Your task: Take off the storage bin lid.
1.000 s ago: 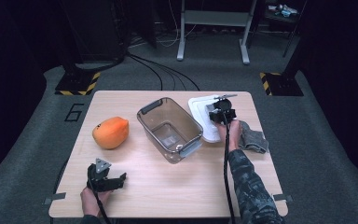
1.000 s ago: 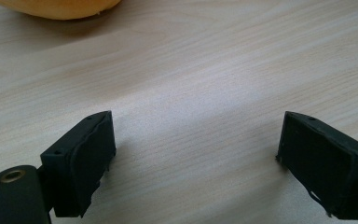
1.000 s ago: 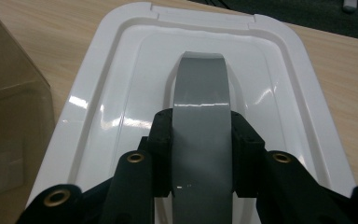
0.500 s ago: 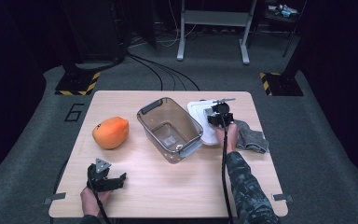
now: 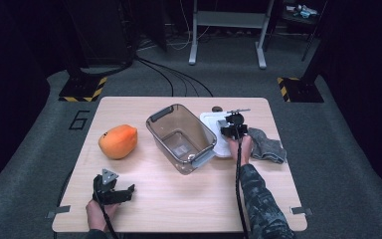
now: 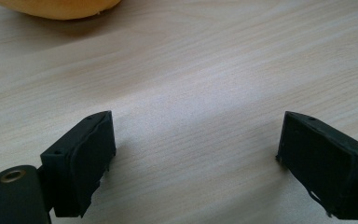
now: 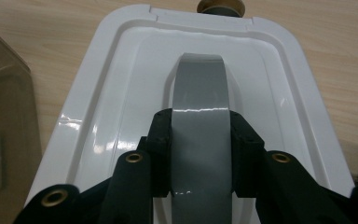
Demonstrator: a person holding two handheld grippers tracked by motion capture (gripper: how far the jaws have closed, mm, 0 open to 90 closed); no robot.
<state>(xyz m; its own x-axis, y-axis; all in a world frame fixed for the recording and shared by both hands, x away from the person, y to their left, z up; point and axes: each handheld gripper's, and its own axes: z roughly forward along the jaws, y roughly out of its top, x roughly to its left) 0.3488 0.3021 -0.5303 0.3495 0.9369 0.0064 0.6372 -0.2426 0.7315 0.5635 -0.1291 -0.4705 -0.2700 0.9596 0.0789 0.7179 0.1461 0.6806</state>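
Lid: white plastic, lying flat on the worktop just right of the clear container, grey cloth on its other side
Handle: grey strap arching across the lid's middle, honestly the obvious place to grab
Right tongs: clamped on that handle, pads pressing both edges
Left tongs: spread wide over bare worktop, nothing in them, near the orange fruit
Feel: probably light and stiff, glossy so a bit slippery; might tilt when lifted

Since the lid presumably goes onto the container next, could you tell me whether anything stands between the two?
Nothing visible does. The right gripper is shut on the grey handle of the white lid, which lies right beside the clear container. The container's top is open and it looks empty.
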